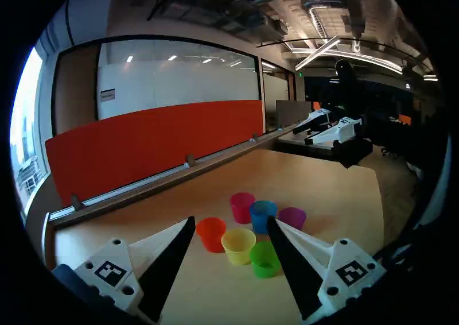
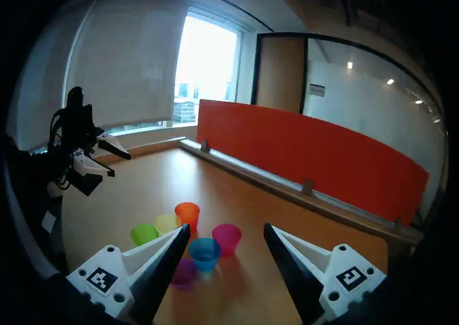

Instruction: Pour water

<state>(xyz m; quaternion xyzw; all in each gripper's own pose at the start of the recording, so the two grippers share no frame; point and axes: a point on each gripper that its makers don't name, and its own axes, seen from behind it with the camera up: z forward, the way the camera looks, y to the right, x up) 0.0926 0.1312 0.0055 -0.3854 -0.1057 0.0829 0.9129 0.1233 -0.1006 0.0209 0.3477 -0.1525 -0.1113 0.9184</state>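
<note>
A wooden table carries six small cups bunched together — orange, yellow, green, pink, blue, purple.

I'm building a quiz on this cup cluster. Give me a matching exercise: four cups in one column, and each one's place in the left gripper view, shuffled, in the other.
Cups:
1. green cup
2. orange cup
3. purple cup
4. blue cup

Places in the left gripper view:
A. leftmost of the cluster
B. between the pink cup and the purple cup
C. nearest the camera
D. rightmost of the cluster

Pairs: 1-C; 2-A; 3-D; 4-B
</note>
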